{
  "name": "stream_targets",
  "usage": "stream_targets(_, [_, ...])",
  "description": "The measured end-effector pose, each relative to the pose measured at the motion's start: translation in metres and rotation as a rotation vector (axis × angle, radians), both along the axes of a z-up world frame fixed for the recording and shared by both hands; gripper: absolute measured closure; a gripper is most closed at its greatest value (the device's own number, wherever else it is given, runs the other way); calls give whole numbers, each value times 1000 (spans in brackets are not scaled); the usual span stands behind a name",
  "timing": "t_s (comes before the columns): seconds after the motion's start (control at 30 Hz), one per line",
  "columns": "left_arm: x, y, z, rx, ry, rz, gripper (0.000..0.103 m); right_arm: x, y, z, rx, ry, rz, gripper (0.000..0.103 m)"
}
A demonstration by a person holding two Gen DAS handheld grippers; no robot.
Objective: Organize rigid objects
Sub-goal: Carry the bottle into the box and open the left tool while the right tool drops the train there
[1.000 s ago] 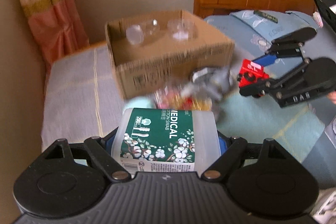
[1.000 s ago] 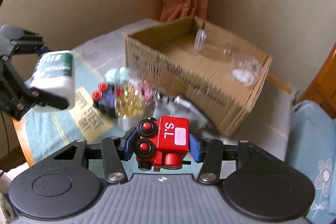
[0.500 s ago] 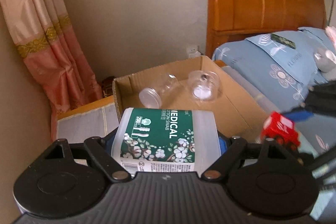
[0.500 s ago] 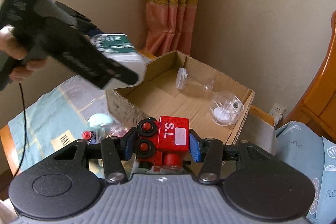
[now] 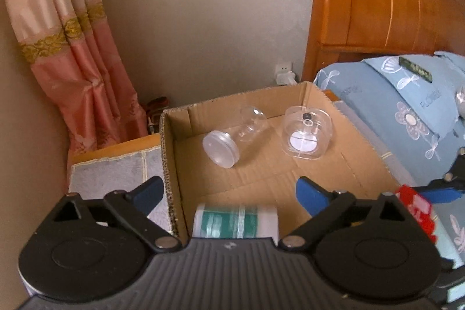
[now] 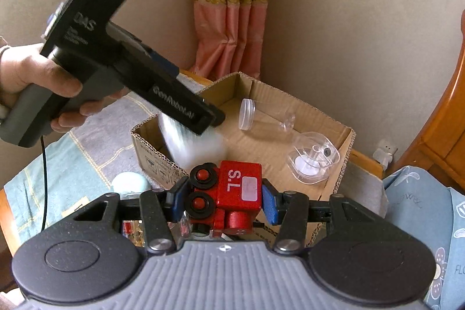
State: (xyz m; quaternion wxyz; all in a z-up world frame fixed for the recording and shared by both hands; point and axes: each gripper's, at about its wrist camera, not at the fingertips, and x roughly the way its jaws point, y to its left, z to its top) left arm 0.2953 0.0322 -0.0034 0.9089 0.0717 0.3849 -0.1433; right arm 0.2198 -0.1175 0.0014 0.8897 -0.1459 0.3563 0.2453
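Observation:
My left gripper (image 5: 229, 191) is open above the cardboard box (image 5: 171, 153). The white cotton swab tub with a green label (image 5: 235, 222) is free below its jaws, blurred, inside the box near the front wall. In the right wrist view the tub (image 6: 194, 141) is a white blur under the left gripper (image 6: 215, 118). My right gripper (image 6: 222, 201) is shut on a red toy train marked S.L (image 6: 232, 193), held just before the box (image 6: 334, 185). The train also shows in the left wrist view (image 5: 415, 208).
A clear jar with a white lid (image 5: 232, 138) and a clear round case (image 5: 306, 135) lie in the box. Small toys and a pale blue round object (image 6: 129, 183) sit on the table before the box. A bed with blue pillows (image 5: 407, 106) is to the right.
The left gripper opened over the box and let go of the cotton swab tub, which dropped into the box. The right gripper moved closer to the box with the train.

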Motion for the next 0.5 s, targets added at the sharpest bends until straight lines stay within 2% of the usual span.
stream_targets(0.07, [-3,3,2,-6,1,3,6,4,0,0,0,2,-1,47])
stream_targets(0.47, [-30,16,16,78,-67,-7,5,48,-6,0,-4,11,-76,47])
stream_targets(0.5, [-32,17,16,77,-72,-10,5,52,-6,0,1,8,-89,45])
